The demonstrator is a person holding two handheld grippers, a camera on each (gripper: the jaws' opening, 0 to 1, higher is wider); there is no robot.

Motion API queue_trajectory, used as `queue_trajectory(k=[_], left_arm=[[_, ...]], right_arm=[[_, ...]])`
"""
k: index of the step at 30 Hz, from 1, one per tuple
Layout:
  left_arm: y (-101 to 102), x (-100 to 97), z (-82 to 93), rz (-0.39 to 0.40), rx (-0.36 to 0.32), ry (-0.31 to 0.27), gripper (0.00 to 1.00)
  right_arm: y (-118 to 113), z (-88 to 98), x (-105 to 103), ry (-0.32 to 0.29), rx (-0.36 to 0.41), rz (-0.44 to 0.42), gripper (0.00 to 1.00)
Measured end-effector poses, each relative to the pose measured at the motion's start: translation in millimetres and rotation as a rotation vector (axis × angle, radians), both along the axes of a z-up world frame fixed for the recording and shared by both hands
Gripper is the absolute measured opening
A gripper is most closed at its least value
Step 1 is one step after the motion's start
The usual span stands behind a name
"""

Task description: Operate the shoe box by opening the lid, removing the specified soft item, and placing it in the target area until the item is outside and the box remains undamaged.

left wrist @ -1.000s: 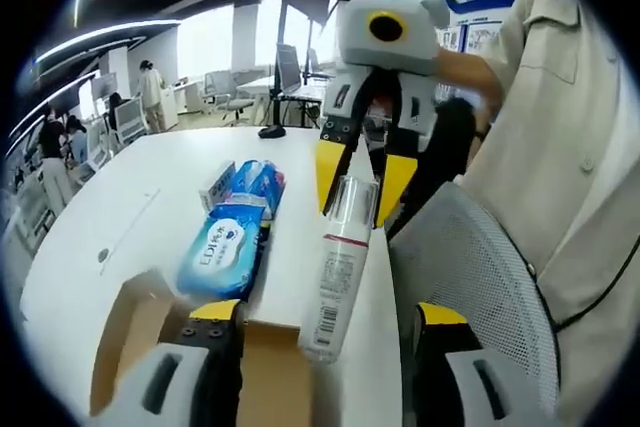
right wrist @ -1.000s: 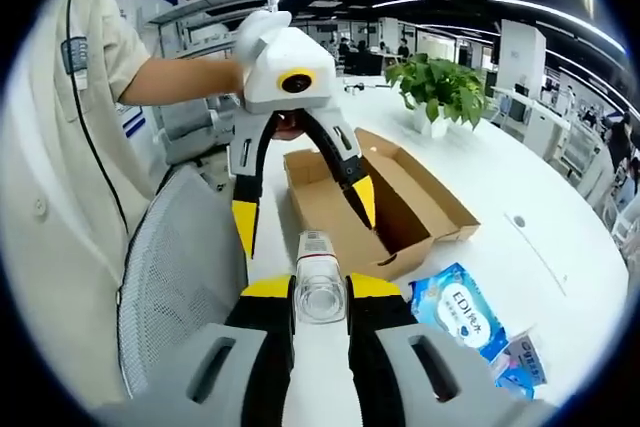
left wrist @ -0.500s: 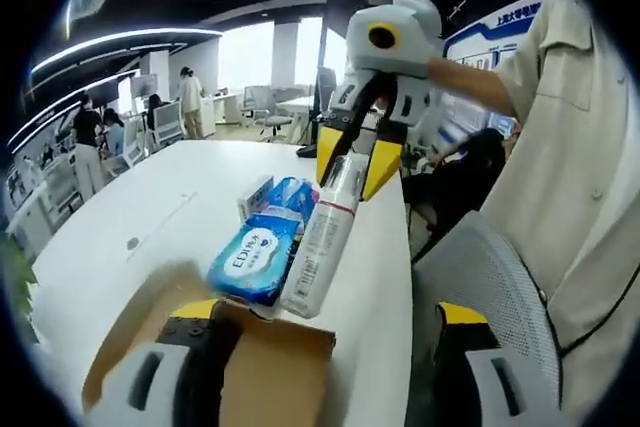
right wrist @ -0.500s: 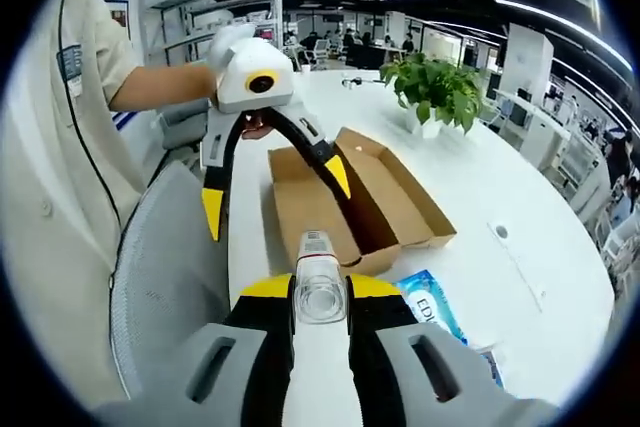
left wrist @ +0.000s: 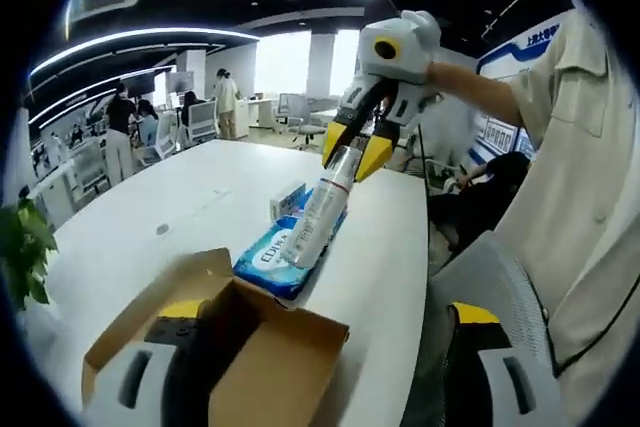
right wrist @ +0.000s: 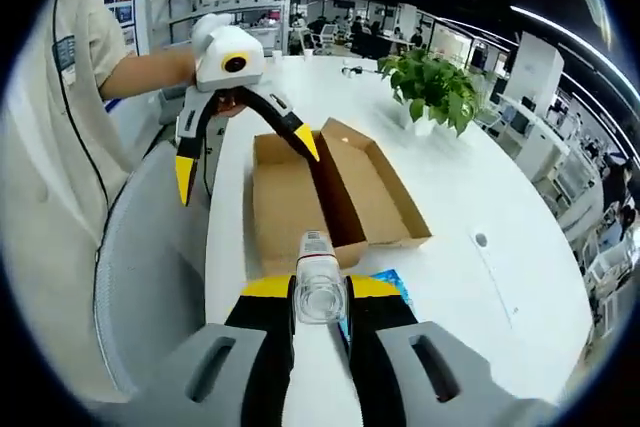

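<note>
Two jaws of the right gripper (left wrist: 361, 152) are clenching a white bottle (left wrist: 318, 215) (long axis along them), hanging over the wipes pack (left wrist: 275, 265) beside the open shoe box (right wrist: 330, 187); the left gripper (right wrist: 240, 152) is gaping, empty.

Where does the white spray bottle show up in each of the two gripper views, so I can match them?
Left gripper view: the white spray bottle hangs at centre, slanting down from the right gripper toward the blue wipes pack.
Right gripper view: the bottle's clear cap sits at bottom centre, clamped between that gripper's yellow-tipped jaws.
Shared landmark: the open cardboard box, on the white table in both.
</note>
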State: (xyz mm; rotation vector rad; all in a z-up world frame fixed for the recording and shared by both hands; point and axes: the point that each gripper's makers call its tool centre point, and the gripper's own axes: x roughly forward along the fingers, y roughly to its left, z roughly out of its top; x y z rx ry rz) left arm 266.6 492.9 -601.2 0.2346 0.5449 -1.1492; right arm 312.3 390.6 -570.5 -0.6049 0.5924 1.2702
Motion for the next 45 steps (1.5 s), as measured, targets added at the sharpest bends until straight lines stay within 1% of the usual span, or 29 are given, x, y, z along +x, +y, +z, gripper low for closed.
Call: queue_trajectory(k=[8,11,14,17,22,27,30,32,38,45], left_arm=[[15.2,-0.2,1.3,0.076,-0.005,-0.020,1.00],[21.9,-0.8,0.4,0.101,-0.002,-0.025,1.00],[27.9,-0.5,3.8,0.137,-0.032,-0.027,1.00],[35.2,-0.6,4.9,0.160,-0.033,-0.043,1.00],[48.1,0.0,5.0,0.211,-0.043,-0.049,1.00],[57.9,-2.1,4.1,0.247,-0.046,-0.055,1.00],[65.2,-4.1,1.6,0.265,-0.034,-0.057,1.00],[71.6,-5.6,0.3,0.278,-0.023,-0.060,1.00],[90.6,-13.0,1.4,0.333,-0.029,-0.064,1.00],[108.9,-20.2,3.0,0.394,-0.032,-0.070,1.00]], right_arm=[[-3.6,-3.8,20.1,-0.015,-0.053,0.012,0.16],[-6.6,-5.9,28.4,-0.031,-0.082,0.019,0.16],[-8.9,-5.9,37.3,-0.035,-0.095,0.016,0.17],[-11.6,-7.1,45.6,-0.041,-0.117,0.016,0.17],[-13.4,-16.3,61.6,-0.047,-0.162,0.011,0.17],[-10.4,-21.0,74.2,-0.044,-0.181,0.008,0.17],[-10.8,-24.4,82.0,-0.046,-0.201,0.005,0.17],[-11.2,-27.7,88.7,-0.040,-0.216,-0.002,0.17],[-12.5,-41.8,108.6,-0.030,-0.263,-0.018,0.17],[-16.7,-60.6,125.8,-0.019,-0.347,-0.014,0.17]])
